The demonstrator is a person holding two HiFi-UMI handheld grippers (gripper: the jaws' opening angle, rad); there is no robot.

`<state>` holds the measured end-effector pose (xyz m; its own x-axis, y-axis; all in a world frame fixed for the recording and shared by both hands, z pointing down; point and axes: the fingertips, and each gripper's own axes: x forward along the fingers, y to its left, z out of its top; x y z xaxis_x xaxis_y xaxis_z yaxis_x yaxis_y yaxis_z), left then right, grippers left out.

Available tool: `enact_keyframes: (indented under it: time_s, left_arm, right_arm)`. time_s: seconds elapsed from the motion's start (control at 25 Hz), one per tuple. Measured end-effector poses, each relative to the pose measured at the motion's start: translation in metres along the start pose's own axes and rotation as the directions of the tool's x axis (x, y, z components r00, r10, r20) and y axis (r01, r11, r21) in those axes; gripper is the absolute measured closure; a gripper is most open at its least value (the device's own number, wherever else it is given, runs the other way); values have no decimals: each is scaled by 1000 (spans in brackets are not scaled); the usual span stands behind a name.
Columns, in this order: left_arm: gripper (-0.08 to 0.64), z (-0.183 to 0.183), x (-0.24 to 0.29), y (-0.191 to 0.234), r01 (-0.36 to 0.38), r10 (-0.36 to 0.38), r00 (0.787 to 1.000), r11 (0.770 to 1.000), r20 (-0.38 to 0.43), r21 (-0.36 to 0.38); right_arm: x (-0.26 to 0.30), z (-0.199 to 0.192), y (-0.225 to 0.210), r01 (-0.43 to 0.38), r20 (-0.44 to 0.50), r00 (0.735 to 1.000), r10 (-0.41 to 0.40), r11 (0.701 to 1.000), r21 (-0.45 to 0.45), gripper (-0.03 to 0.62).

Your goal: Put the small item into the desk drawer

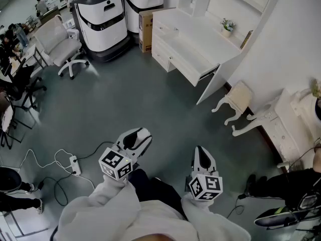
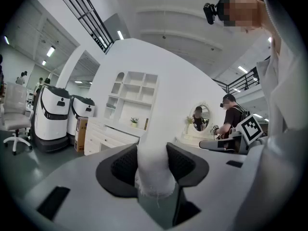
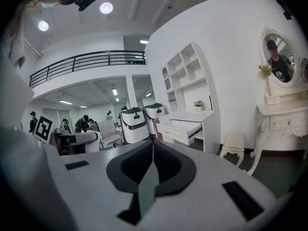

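While the person stands on the grey floor [image 1: 125,99] well away from the white bench [image 1: 193,41], the left tongs [image 1: 135,137] pinch a white item [image 2: 154,170]. In the left gripper view both dark pads press on its sides, and its frayed lower edge hangs just below them. It looks like soft cloth, though what it is exactly cannot be told.

The right tongs [image 1: 202,157] are pressed together with nothing between them; in the right gripper view the two pads meet along one line.

The bench stands against the far wall with shelves above it and a small plant [image 1: 227,26] on its top. Its drawer [image 3: 186,131] is pulled out, facing the room. A white stool [image 1: 236,100] stands near the bench's right end, and a dressing table [image 3: 281,121] with an oval mirror [image 3: 278,57] stands beyond it.

To the left of the bench are a cardboard box [image 1: 145,31] and two white machines [image 1: 103,21], then an office chair [image 1: 59,43]. A power strip [image 1: 76,164] with its cable lies on the floor by the person's left side. Other people sit or stand at the room's edges.
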<state>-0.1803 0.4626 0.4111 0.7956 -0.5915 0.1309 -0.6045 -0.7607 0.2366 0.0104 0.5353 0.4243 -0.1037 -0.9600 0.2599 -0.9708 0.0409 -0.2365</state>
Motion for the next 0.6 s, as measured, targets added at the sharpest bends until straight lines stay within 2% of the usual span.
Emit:
enact_keyframes:
  time_s: [0.16,0.28,0.6]
  left_arm:
    - [373,-9,-8,-12,-11,11,1000,1000,-3,4]
    - [373,-14,-19,-17,-3,3,1000,1000,-9,0]
    - [373,-19,-51,-12,-47,47,999,999,-3,-6]
  right_arm:
    - [-12,-4,-7,19,42,999,-23,997,79,555]
    - [-17,-5,-2,30,55,998,-33,997,66,554]
    - [-22,-21,17,9,26,1000,-11,998,61,554]
